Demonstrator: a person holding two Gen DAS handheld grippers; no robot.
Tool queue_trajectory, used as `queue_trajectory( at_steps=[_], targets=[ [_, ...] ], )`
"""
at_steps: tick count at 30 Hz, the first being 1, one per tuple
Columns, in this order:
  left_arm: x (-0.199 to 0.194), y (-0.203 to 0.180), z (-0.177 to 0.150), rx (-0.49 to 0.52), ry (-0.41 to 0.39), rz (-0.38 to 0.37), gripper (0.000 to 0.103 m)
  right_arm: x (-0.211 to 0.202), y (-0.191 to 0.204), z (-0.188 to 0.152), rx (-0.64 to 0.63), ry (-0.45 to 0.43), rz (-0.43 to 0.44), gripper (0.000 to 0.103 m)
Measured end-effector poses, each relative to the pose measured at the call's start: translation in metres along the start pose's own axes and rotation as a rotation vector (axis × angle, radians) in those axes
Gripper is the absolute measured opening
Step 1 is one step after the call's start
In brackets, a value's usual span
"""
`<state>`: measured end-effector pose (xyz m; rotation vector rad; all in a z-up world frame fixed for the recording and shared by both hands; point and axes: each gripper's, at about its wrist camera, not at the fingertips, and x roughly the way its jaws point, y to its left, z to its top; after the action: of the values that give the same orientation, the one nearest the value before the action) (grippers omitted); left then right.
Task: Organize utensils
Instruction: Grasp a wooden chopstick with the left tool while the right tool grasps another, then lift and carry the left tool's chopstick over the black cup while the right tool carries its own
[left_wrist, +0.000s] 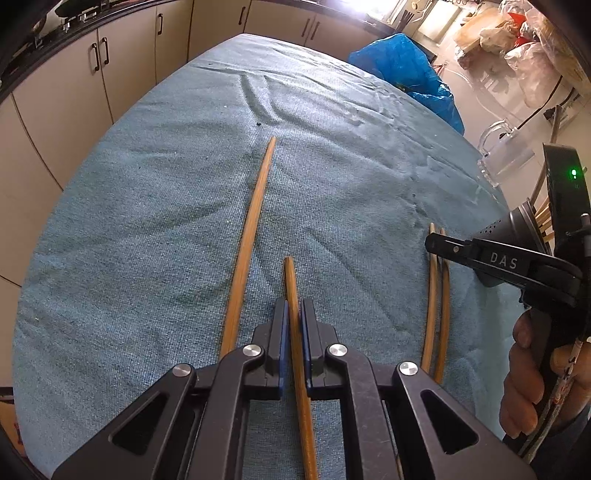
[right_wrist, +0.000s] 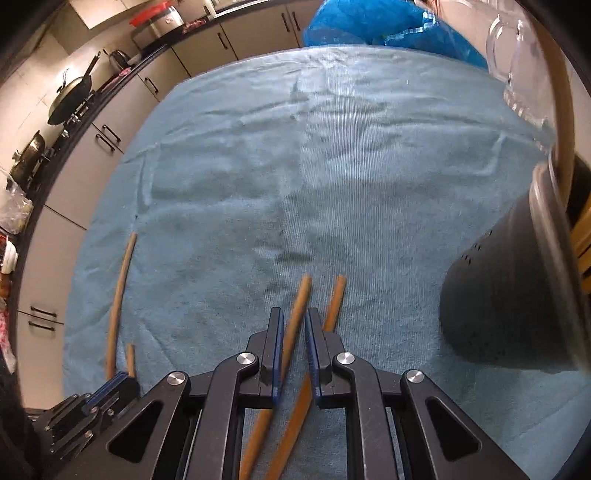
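Several wooden chopsticks lie on a blue cloth (left_wrist: 147, 206). My left gripper (left_wrist: 293, 314) has its jaws around one chopstick (left_wrist: 291, 284), nearly closed on it. A second chopstick (left_wrist: 255, 221) lies just left of it. A pair of chopsticks (left_wrist: 437, 302) lies to the right, under my right gripper (left_wrist: 439, 245). In the right wrist view my right gripper (right_wrist: 294, 325) straddles one chopstick (right_wrist: 297, 314) of that pair with a small gap; the other chopstick (right_wrist: 334, 302) lies beside its right finger. A dark utensil holder (right_wrist: 506, 295) stands at the right.
A clear glass mug (left_wrist: 502, 151) stands at the cloth's far right edge. A blue plastic bag (left_wrist: 406, 70) lies beyond the table. Kitchen cabinets (left_wrist: 74, 92) run along the left, with pans (right_wrist: 70, 96) on the counter. Chopsticks stick out of the holder (left_wrist: 517, 225).
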<state>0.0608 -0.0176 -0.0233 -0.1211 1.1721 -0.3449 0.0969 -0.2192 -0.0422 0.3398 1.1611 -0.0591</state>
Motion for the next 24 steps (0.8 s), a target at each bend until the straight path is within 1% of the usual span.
queue_trajectory(
  at_steps=[3,4,5,7,8,10,14,15,16,18,21,24],
  targets=[
    [0.003,-0.005,0.004,0.009,-0.001,0.017,0.007,0.005,0.007,0.006,-0.042,-0.004,-0.028,0.012],
    [0.004,-0.008,0.006,0.016,-0.005,0.022,0.006,0.005,0.009,0.006,-0.053,-0.008,-0.037,0.01],
    [0.005,-0.009,0.008,0.021,-0.01,0.027,0.006,0.006,0.011,0.006,-0.066,-0.013,-0.044,0.009],
    [0.006,-0.01,0.012,0.01,-0.015,0.02,0.006,0.005,0.01,0.006,-0.059,-0.018,-0.015,0.008],
    [0.005,-0.01,0.014,0.008,-0.019,0.007,0.006,0.002,0.01,0.005,-0.053,-0.028,0.019,0.008],
    [-0.005,-0.011,0.016,0.006,-0.052,-0.015,0.006,-0.01,0.01,0.001,-0.052,-0.072,0.053,0.007],
    [-0.041,-0.015,0.019,0.011,-0.154,-0.05,0.006,-0.055,0.013,-0.013,-0.072,-0.213,0.131,0.006],
    [-0.052,-0.017,0.02,0.018,-0.184,-0.054,0.006,-0.073,0.015,-0.02,-0.083,-0.272,0.154,0.006],
    [-0.06,-0.019,0.02,0.021,-0.205,-0.054,0.006,-0.085,0.016,-0.024,-0.09,-0.308,0.169,0.006],
    [-0.08,-0.022,0.018,0.03,-0.257,-0.071,0.006,-0.116,0.019,-0.038,-0.114,-0.409,0.207,0.006],
    [-0.107,-0.029,0.013,0.044,-0.329,-0.083,0.006,-0.154,0.025,-0.062,-0.155,-0.535,0.227,0.006],
    [-0.129,-0.038,0.005,0.065,-0.393,-0.079,0.006,-0.179,0.027,-0.081,-0.184,-0.63,0.24,0.006]
  ],
)
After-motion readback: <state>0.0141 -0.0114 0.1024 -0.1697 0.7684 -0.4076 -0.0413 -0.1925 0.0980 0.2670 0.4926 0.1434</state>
